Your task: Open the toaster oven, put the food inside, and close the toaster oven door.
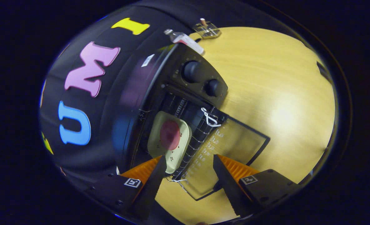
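A black toaster oven (pixel 172 78) with two knobs (pixel 191 71) stands on the wooden table, seen tilted. Its glass door (pixel 234 140) is folded down flat over the table. A cream square plate (pixel 160 143) carrying a round red piece of food (pixel 170 135) rests on the wire rack (pixel 194 142) in the oven's mouth. My gripper (pixel 189 157) is open just in front of the oven. One finger is close to the plate's near corner and the other is above the door. Nothing is held between the fingers.
The light wooden table (pixel 266 78) stretches out beside the oven. A clear bottle (pixel 185 40) and a small flat gadget (pixel 206 29) lie near the table's far end, behind the oven. Black booth cloth backs the oven.
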`<state>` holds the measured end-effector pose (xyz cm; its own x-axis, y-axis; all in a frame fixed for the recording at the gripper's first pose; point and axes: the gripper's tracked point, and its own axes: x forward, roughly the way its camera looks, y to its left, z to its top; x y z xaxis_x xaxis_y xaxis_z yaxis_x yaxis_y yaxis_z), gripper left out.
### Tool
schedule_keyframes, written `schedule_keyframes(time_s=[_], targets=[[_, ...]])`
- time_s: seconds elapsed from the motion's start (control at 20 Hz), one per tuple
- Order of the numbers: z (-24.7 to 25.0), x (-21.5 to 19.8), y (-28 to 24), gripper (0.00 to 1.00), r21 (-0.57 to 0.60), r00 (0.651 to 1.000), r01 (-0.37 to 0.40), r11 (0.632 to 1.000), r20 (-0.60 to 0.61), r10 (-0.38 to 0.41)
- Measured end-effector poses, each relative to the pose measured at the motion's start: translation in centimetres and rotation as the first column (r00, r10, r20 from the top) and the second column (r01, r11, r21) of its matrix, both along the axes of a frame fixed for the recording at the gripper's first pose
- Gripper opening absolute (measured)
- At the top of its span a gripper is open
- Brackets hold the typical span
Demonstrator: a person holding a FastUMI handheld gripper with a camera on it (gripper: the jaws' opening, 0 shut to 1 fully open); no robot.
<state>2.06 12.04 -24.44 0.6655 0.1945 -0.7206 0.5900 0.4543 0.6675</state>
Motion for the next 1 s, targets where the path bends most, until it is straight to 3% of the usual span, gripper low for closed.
schedule_keyframes(time_s=[0.1,0.2,0.3,0.45,0.85,1.0], targets=[[0.3,-1.3,-0.7,0.98,-0.065,0.997,-0.07,0.995,0.012,0.071],[0.6,-2.4,-1.6,0.98,-0.194,0.984,-0.164,0.967,0.04,0.174],[1.2,-3.5,-2.4,0.98,-0.376,0.949,-0.266,0.888,0.06,0.309],[2.4,-4.6,-1.7,0.98,-0.507,0.896,-0.342,0.792,0.077,0.436],[-1.3,-9.4,2.0,0.98,-0.595,0.772,-0.536,0.599,-0.056,0.634],[-3.9,-11.1,3.5,0.98,-0.555,0.738,-0.606,0.57,-0.124,0.664]])
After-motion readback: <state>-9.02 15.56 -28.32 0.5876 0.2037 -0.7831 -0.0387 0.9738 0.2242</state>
